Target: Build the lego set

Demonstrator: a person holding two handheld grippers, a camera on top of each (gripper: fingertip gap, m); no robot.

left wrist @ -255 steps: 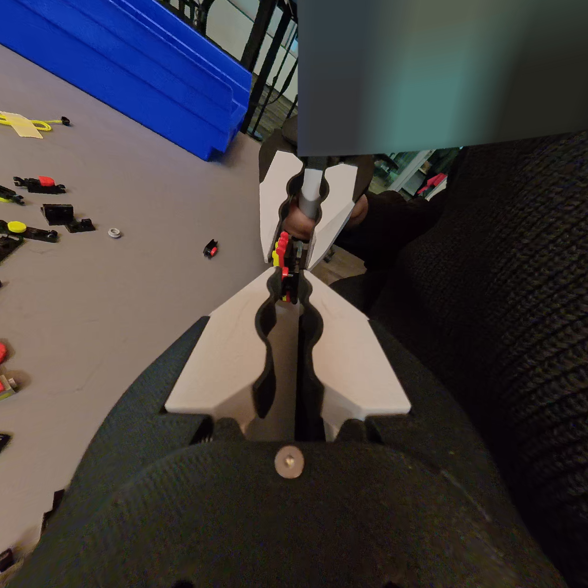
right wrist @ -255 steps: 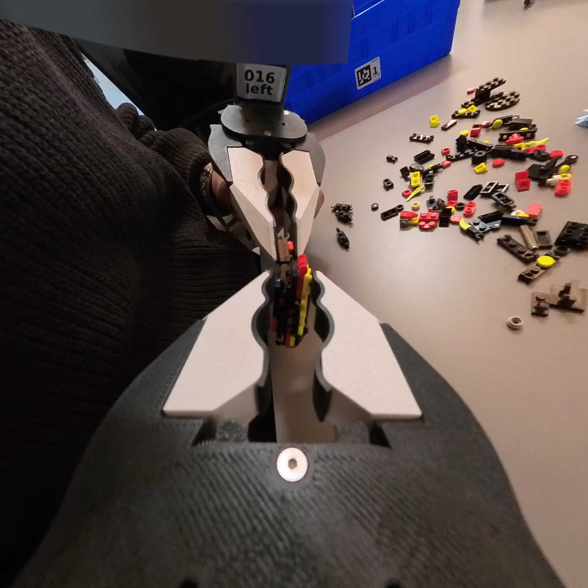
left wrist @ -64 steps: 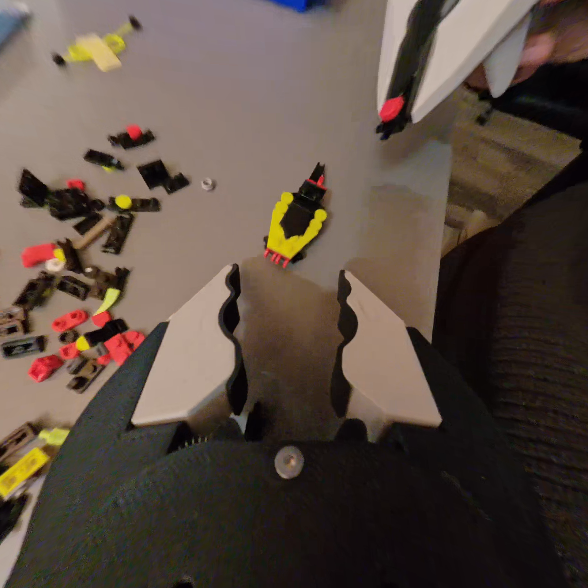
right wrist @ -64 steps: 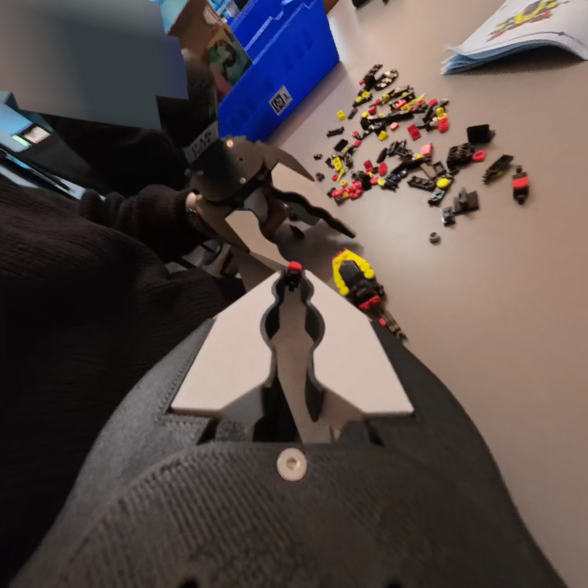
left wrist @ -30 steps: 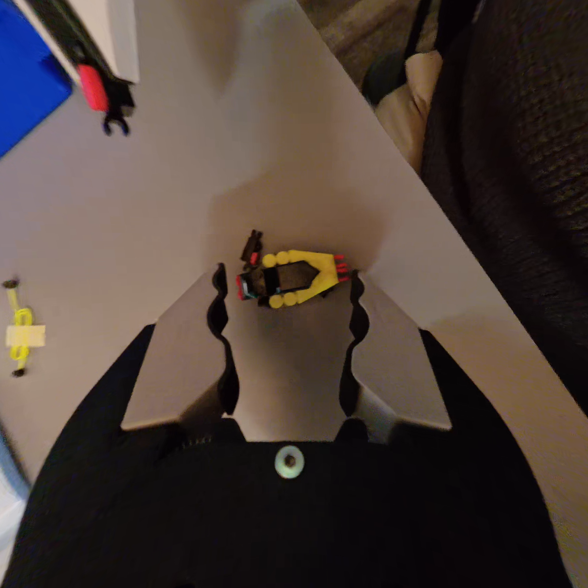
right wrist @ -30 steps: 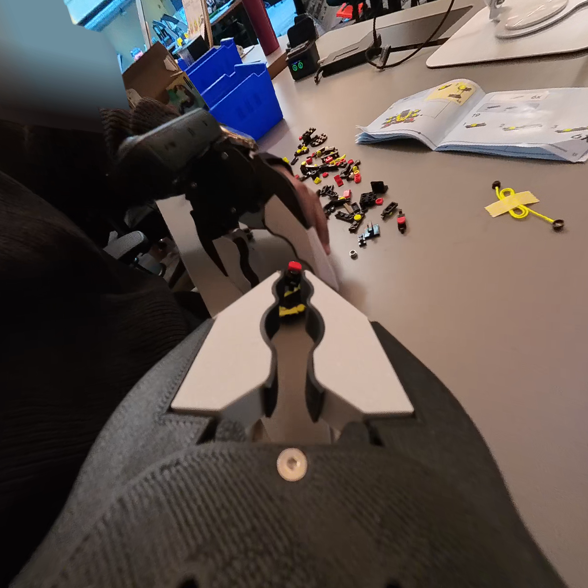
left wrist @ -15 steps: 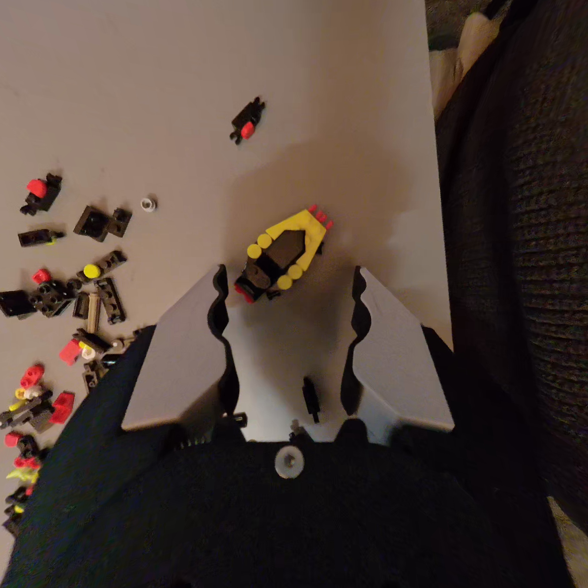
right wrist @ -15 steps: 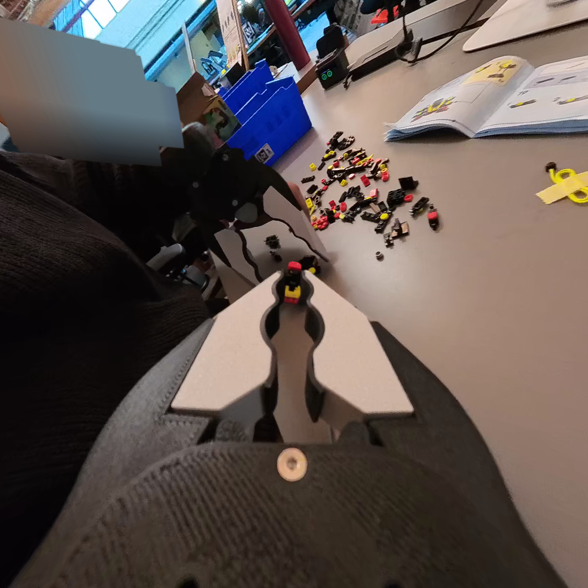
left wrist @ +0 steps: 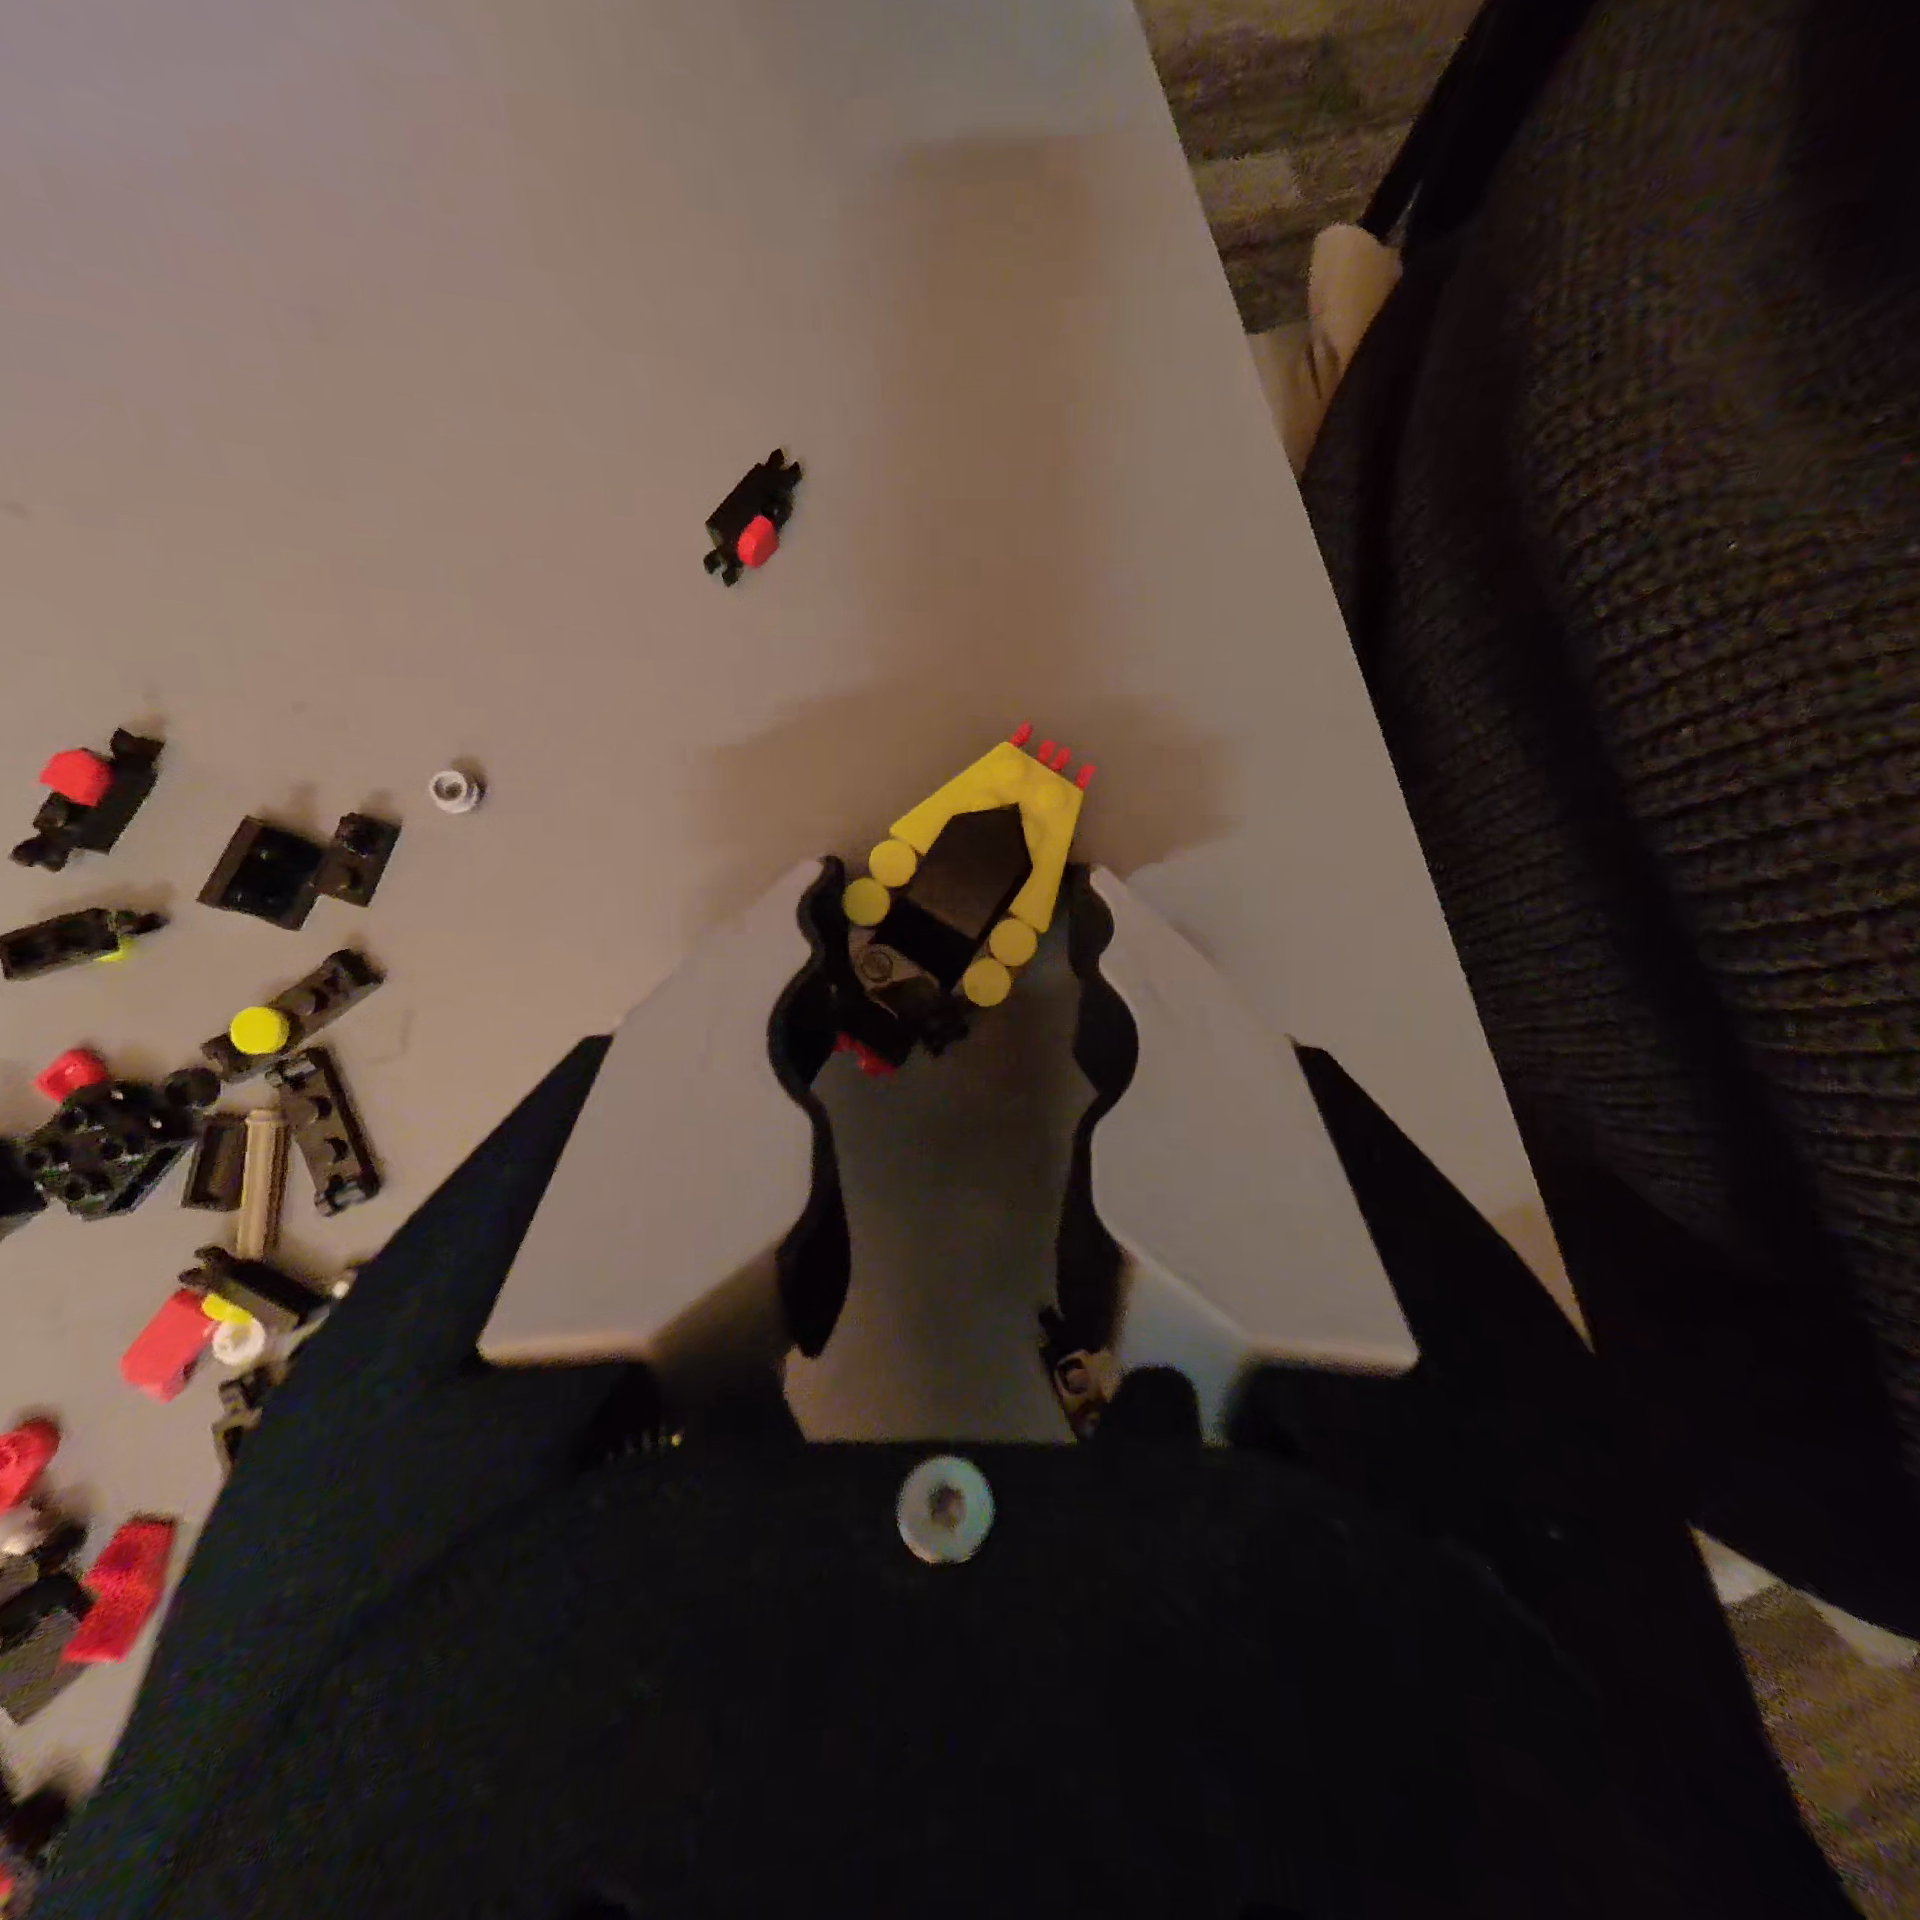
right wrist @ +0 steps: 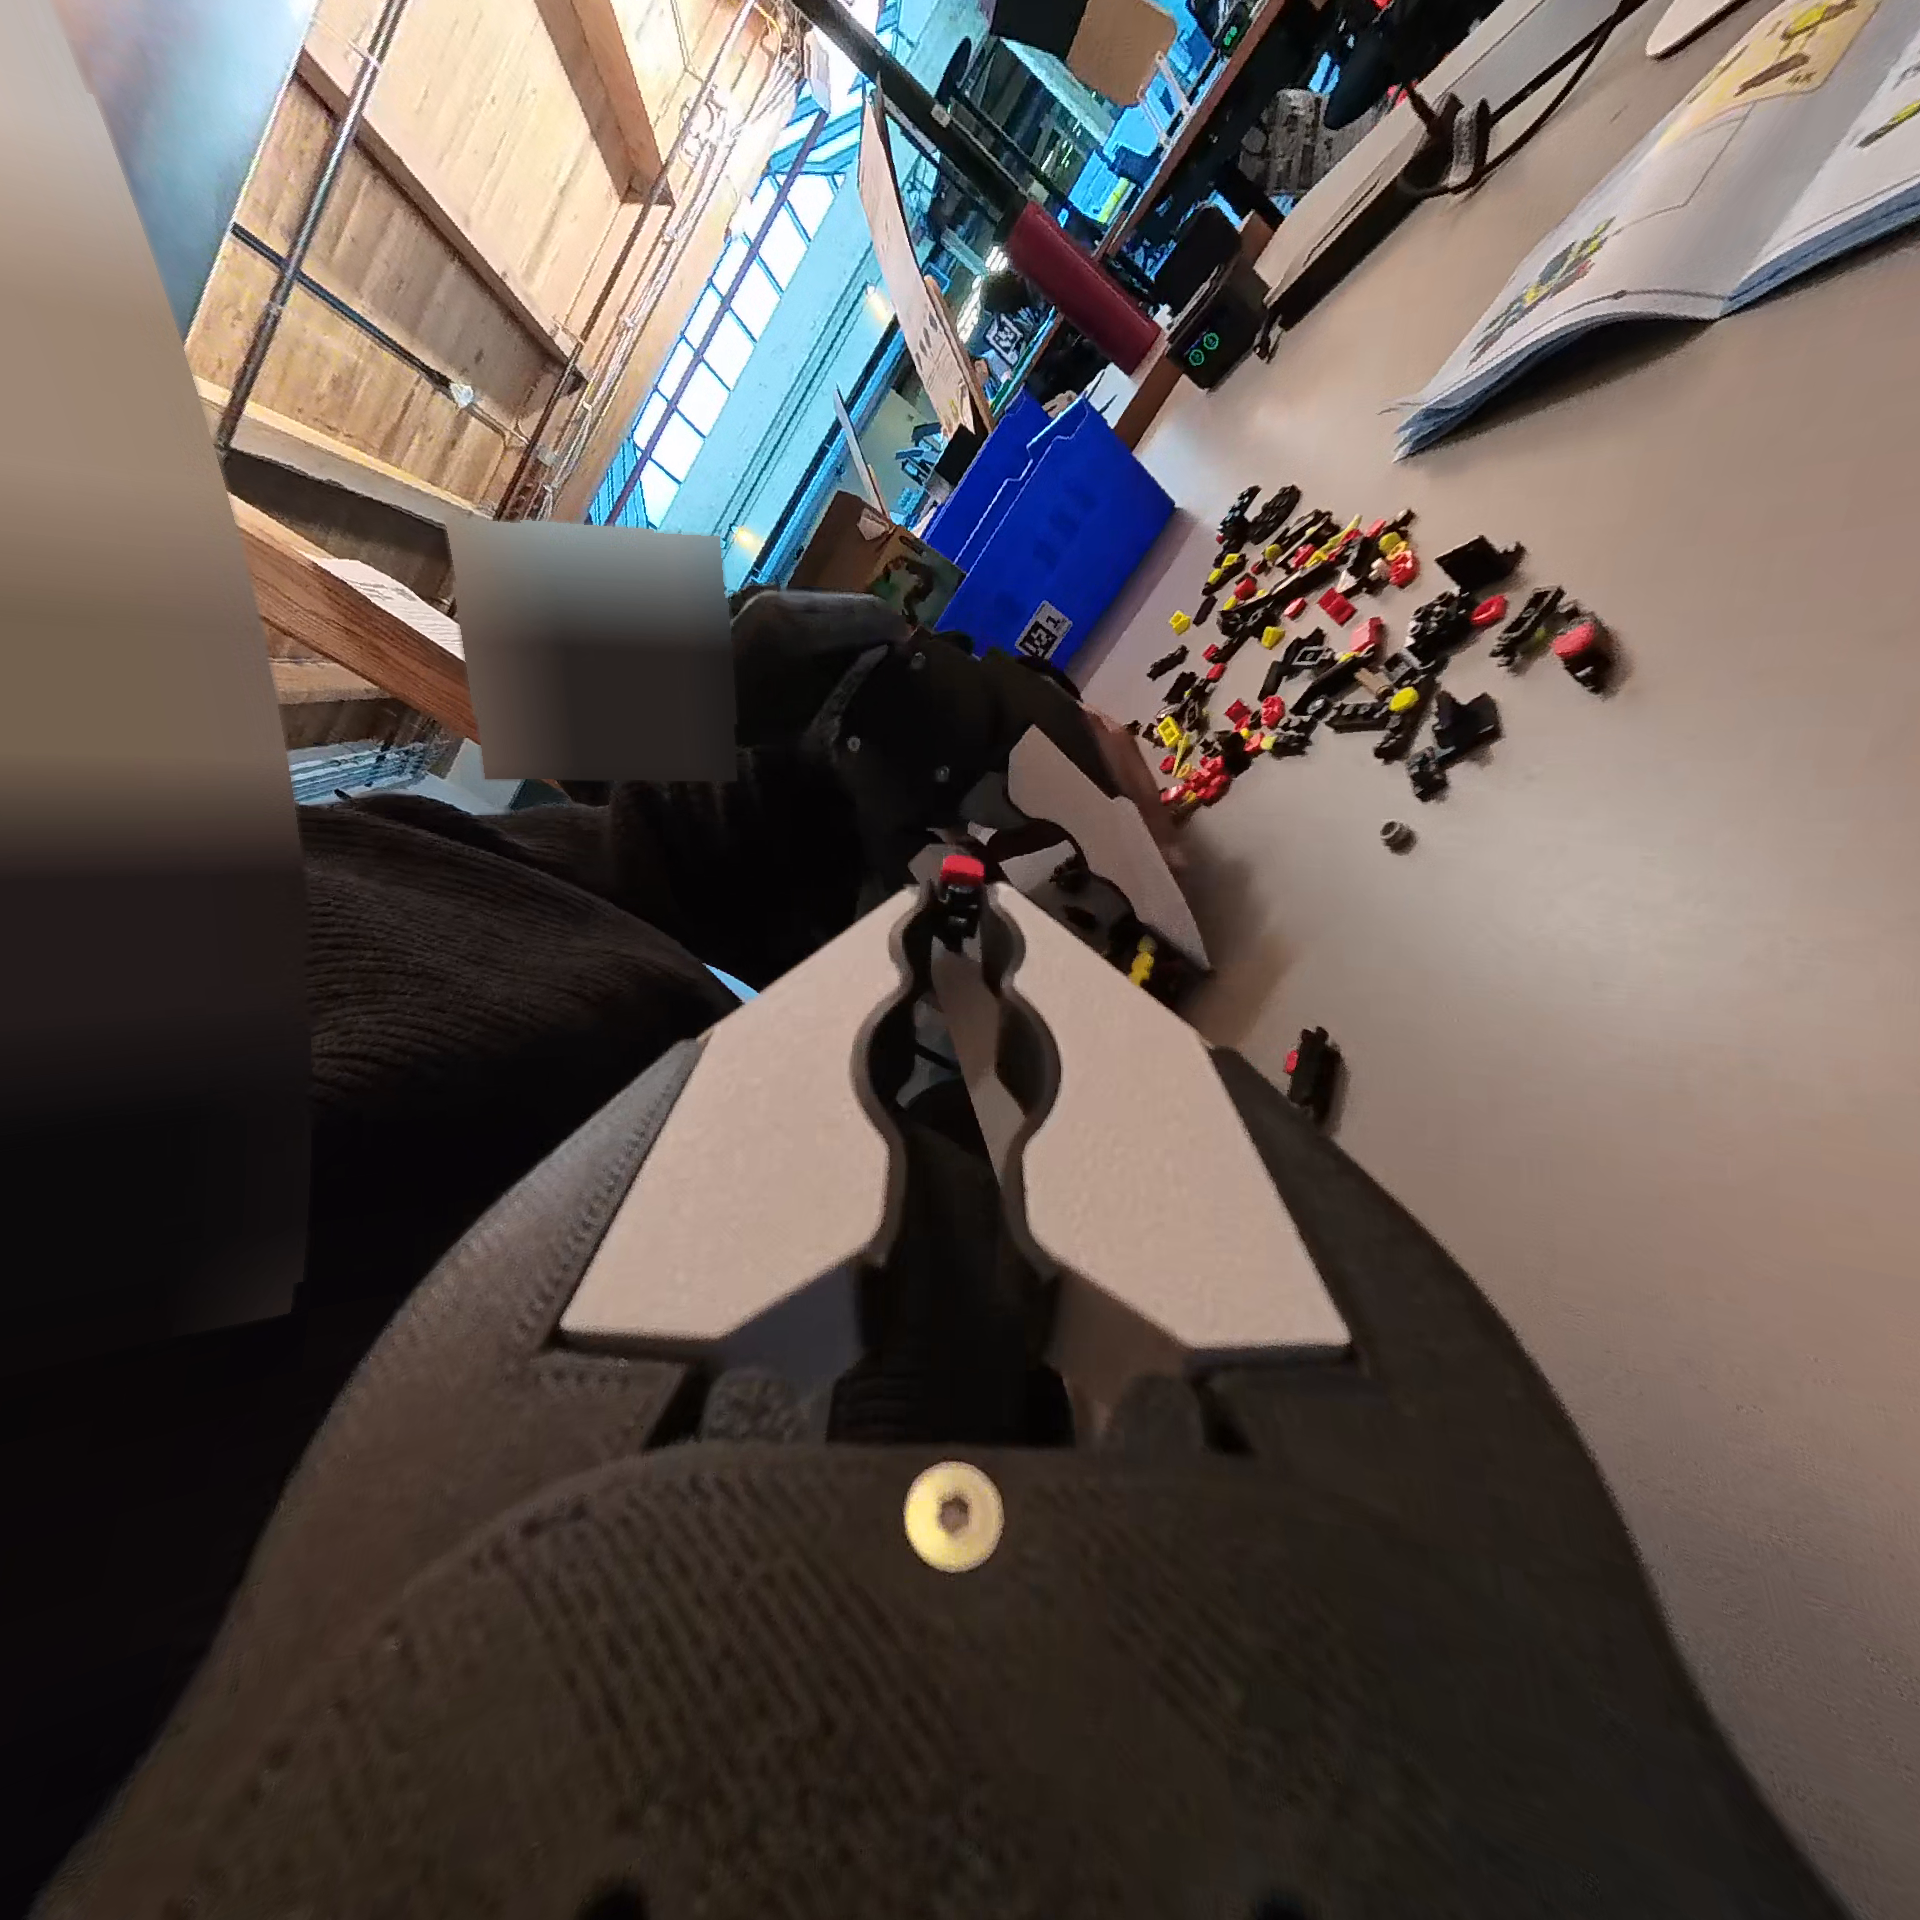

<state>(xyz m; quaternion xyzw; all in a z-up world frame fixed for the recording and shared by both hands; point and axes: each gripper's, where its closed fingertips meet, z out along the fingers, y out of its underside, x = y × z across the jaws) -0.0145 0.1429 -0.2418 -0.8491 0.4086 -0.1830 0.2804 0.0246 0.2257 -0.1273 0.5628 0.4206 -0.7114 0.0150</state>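
Fingers of the left gripper pinch a yellow-black brick model on the table, light but brittle, best held across its flanks, while the right gripper clamps a red-topped piece.

A workshop or lab hall: exposed timber beams and high windows rise overhead, blue storage bins stand at the far end of the grey bench, and other work desks with cables and gear lie beyond.
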